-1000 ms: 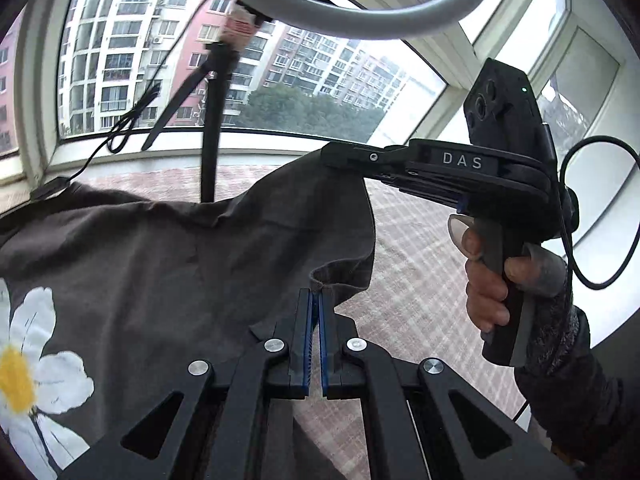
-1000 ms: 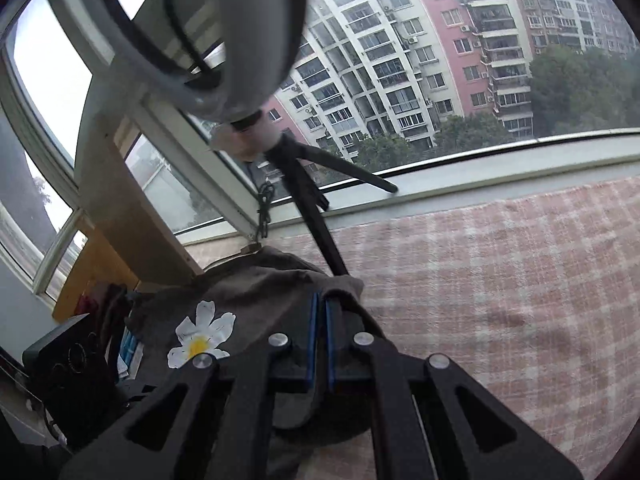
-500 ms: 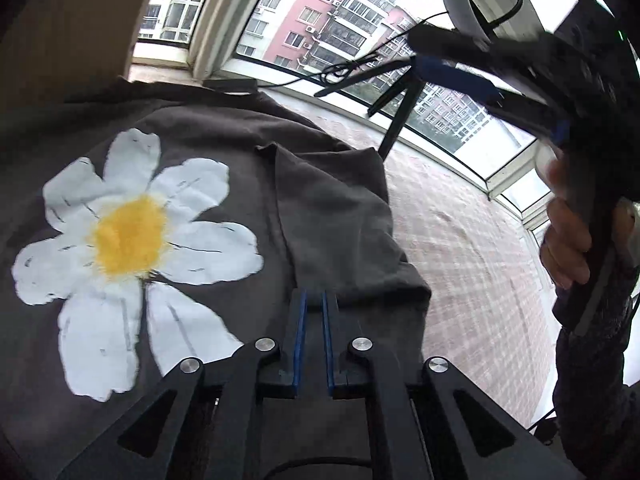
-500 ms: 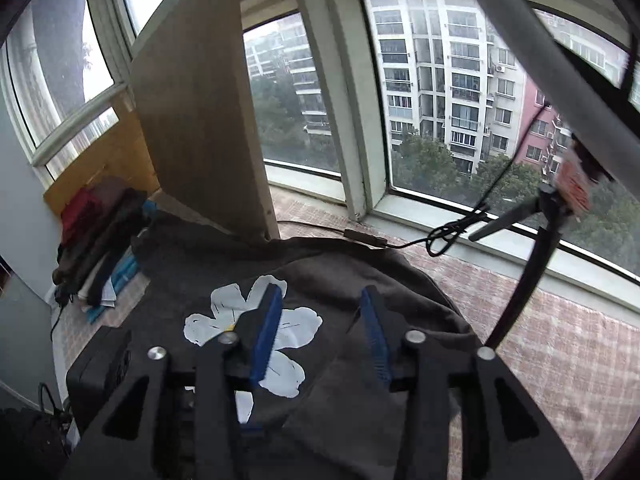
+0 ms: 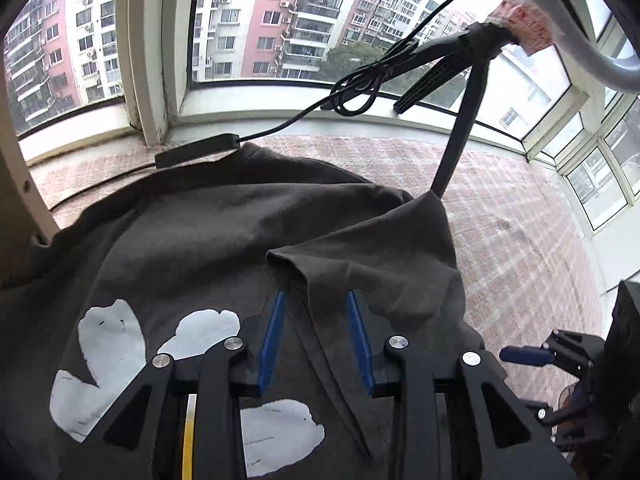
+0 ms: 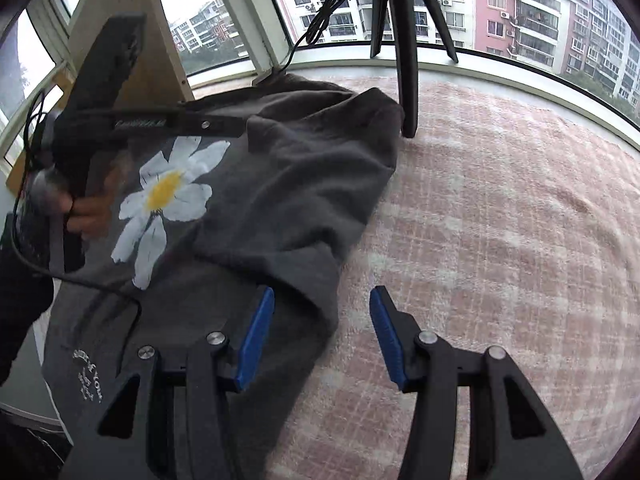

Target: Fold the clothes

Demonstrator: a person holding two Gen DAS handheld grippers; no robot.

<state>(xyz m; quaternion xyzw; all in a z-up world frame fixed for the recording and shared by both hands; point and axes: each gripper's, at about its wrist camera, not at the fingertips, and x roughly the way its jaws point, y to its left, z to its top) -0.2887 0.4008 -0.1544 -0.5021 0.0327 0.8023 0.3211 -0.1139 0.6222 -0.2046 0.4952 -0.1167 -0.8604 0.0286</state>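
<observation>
Dark grey shirt (image 6: 280,184) w/ white daisy print (image 6: 168,196) lies on the pink plaid blanket (image 6: 500,220), bunched toward the window side. Its right edge runs diagonally from near the tripod leg (image 6: 408,80) down toward the right gripper (image 6: 322,334); a sleeve flap (image 5: 380,256) is folded over onto the body, its hem edge raised in a small ridge just ahead of the left gripper (image 5: 316,340). Right of the shirt's edge the blanket is bare, lots of room out to the window sill (image 6: 520,68). Far side is tighter: tripod leg stands on the blanket touching or just beside the shirt's corner, and a cable w/ inline box (image 5: 196,152) rests at the shirt's far edge by the sill. Wooden panel (image 6: 120,32) closes off the left.

Left gripper: jaws apart, blue pads (image 5: 272,340) straddling the folded flap's edge, nothing pinched. From the right wrist view it's held level over the shirt's upper left, the hand (image 6: 80,204) wrapped on the handle, cord trailing down across the fabric.

Right gripper: jaws wide apart, left pad over the shirt's lower hem area, right pad over bare blanket, shirt edge between them. Not clamping anything. Can't tell if the pads touch the cloth.
</observation>
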